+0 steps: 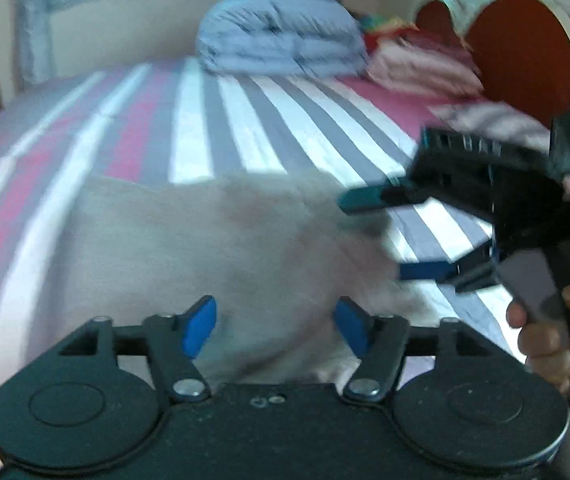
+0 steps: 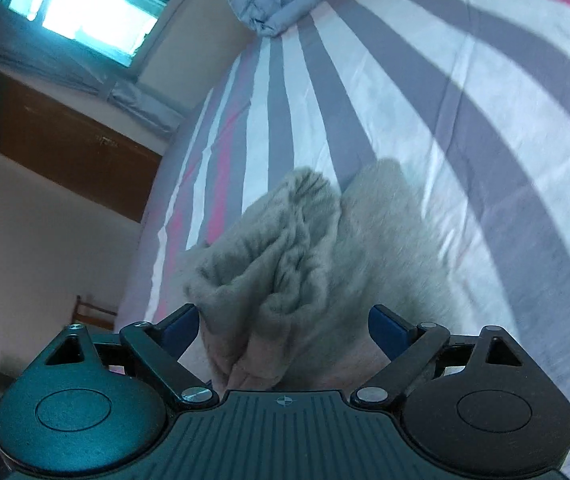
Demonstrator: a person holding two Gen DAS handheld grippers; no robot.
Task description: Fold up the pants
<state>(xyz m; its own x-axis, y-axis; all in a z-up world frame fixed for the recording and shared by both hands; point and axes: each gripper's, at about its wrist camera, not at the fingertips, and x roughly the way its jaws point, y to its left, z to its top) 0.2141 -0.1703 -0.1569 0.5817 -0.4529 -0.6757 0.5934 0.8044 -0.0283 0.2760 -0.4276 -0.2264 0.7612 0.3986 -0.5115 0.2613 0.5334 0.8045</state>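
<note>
Pants (image 2: 285,264) lengthwise along bed stripes (image 2: 425,100) (bunched, blurred).

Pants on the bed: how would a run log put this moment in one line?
pants: bunched on striped bed | left gripper: open, empty | right gripper: open, cloth between, not pinched | fold: unfinished

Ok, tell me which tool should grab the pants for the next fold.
Right, probably. The right tool is open with the bunched waistband of the pants directly between its fingers. The left tool is also open, but over flat, blurred cloth with no clear edge to grip.
</note>
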